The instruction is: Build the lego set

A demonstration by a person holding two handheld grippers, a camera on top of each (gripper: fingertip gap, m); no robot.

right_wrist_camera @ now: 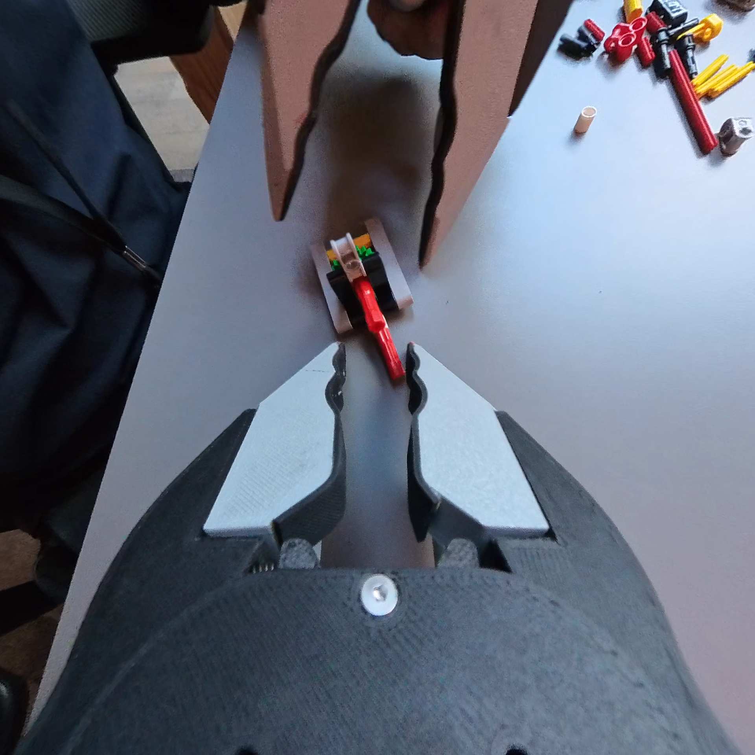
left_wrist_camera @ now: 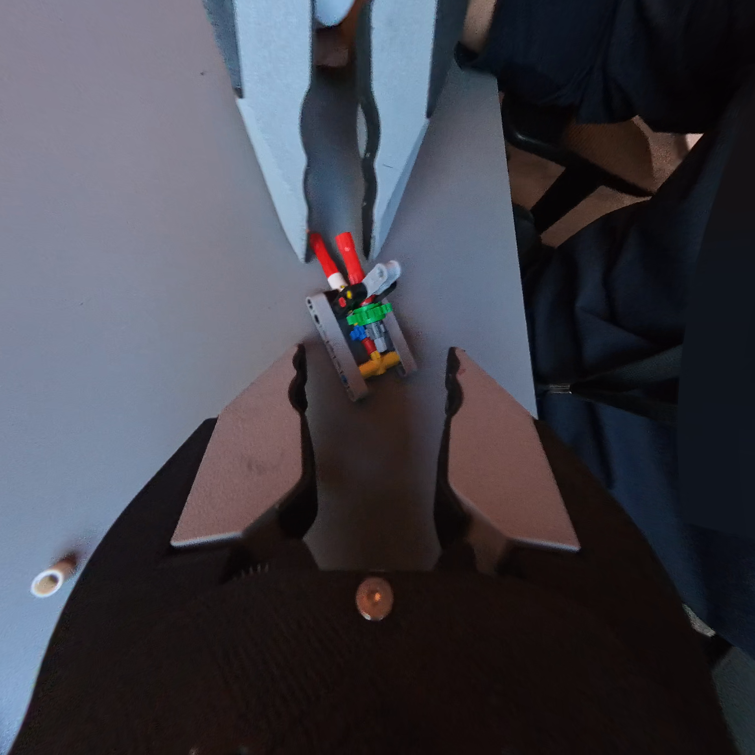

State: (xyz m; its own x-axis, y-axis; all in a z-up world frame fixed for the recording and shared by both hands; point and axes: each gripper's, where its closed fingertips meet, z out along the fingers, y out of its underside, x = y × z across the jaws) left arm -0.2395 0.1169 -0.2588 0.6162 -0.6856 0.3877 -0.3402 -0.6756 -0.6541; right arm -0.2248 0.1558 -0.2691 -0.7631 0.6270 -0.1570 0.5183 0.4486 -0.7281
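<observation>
The left gripper (left_wrist_camera: pixel 374 353), the one with brown fingers, stands wide apart with nothing between its pads; the toy gearbox (left_wrist_camera: pixel 359 341) sits on the grey table (left_wrist_camera: pixel 122 245) just ahead of its tips, touching neither finger. That gearbox is a small grey frame packed with a green gear (left_wrist_camera: pixel 369 312), a blue gear and a yellow connector (left_wrist_camera: pixel 380 363), lying close to the table's edge. Two red rods (left_wrist_camera: pixel 347 257) stick out of its far end, toward the right gripper (right_wrist_camera: pixel 376 359). That one, grey-fingered, is partly apart: a red rod tip (right_wrist_camera: pixel 392 363) lies between its tips, against or just beside the right-hand pad, clear of the other, so nothing is clamped. Far out to the right, a tan tube (right_wrist_camera: pixel 585 118) lies alone, and beyond it a scatter of red, yellow and black toy parts (right_wrist_camera: pixel 670 53).
</observation>
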